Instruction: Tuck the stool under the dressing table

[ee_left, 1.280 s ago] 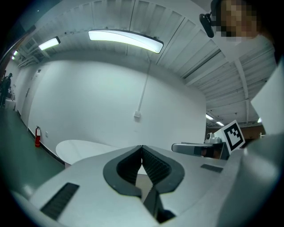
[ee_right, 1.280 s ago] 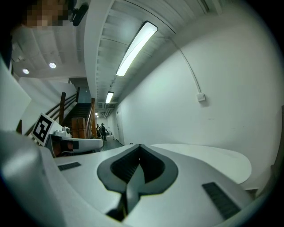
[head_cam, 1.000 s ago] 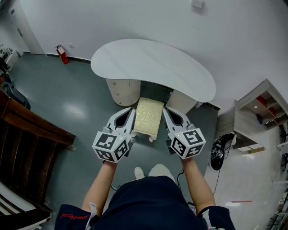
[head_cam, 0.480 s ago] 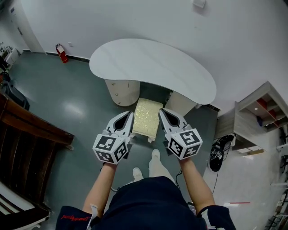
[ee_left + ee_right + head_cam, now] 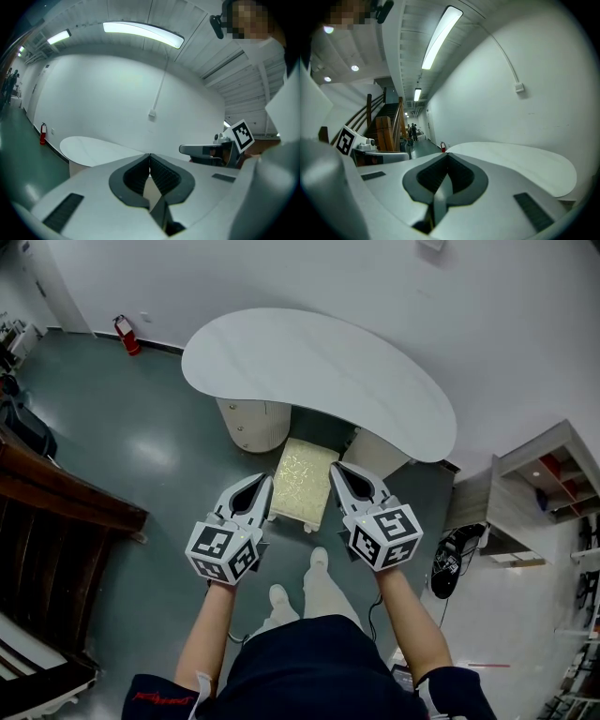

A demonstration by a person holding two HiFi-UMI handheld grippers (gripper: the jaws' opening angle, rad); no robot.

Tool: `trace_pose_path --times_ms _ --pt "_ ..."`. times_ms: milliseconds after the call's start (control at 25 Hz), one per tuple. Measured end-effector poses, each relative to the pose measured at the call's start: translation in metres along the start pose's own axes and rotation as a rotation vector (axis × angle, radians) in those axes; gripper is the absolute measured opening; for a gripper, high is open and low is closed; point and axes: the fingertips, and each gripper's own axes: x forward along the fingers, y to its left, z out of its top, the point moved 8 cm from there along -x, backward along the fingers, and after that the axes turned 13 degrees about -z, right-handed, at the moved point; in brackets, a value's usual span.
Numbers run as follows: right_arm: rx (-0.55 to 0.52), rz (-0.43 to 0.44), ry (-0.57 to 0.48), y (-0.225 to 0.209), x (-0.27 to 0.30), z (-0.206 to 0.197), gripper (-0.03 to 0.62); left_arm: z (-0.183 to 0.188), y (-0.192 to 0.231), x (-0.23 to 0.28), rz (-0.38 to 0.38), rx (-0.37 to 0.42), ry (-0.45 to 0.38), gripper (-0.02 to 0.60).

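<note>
The stool point(image 5: 305, 480) with the yellow seat has its far end under the white dressing table point(image 5: 319, 371). The left gripper point(image 5: 263, 480) and right gripper point(image 5: 336, 470) are just beside it, one on each side. Both have their jaws closed tight and hold nothing.

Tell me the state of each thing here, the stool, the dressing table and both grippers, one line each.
stool: upright on the floor, far end at the table's opening, most of the seat out in front.
dressing table: standing by the wall, stool not fully under it.
left gripper: jaws shut, holding nothing.
right gripper: jaws shut, holding nothing.
</note>
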Motion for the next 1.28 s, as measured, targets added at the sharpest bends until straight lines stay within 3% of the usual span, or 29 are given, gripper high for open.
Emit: trace_pose_path --times_ms 160,560,1000,1280 --pt "0.002 0.014 0.025 -0.008 0.017 -0.011 0.014 -0.007 0.008 0.008 -0.018 -0.001 -0.046 0.015" --pt "0.061 -0.014 0.028 -0.024 0.047 -0.029 0.014 -0.023 0.03 0.026 -0.007 0.008 -0.021 0.015" --pt "0.067 -0.02 0.087 -0.032 0.056 -0.069 0.014 -0.063 0.038 0.042 -0.006 -0.033 0.017 0.015" --pt "0.056 -0.025 0.111 -0.038 0.061 -0.084 0.014 -0.091 0.05 0.05 0.037 -0.094 0.026 0.014"
